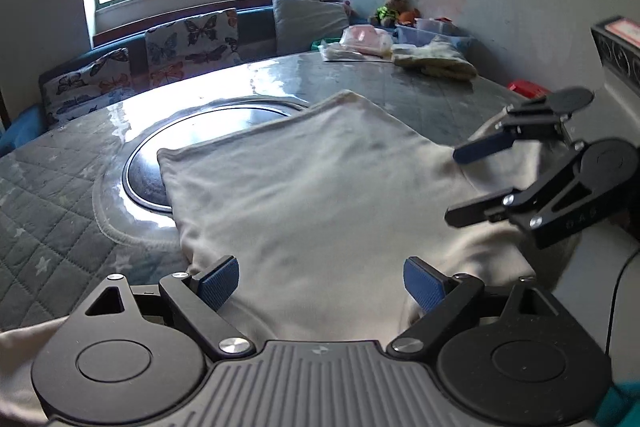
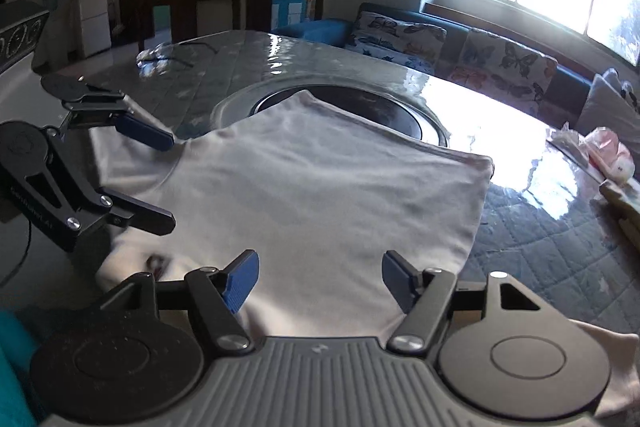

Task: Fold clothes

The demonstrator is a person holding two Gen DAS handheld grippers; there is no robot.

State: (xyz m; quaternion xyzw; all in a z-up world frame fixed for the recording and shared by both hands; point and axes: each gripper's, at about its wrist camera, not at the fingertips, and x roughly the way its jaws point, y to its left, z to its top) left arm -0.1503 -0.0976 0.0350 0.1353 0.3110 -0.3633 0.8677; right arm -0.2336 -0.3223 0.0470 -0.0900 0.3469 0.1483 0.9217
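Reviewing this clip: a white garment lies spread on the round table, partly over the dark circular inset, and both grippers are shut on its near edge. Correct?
Not quite: both grippers are open. The left gripper and right gripper have their jaws spread wide above the white garment, as each wrist view shows. The rest holds: it lies on the round table, partly over the dark circular inset.

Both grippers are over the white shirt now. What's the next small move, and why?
Probably lower both and close on the near edge. The left gripper and right gripper both have jaws wide open with nothing between them, and the white shirt lies partly folded on the table, its near part still loose.
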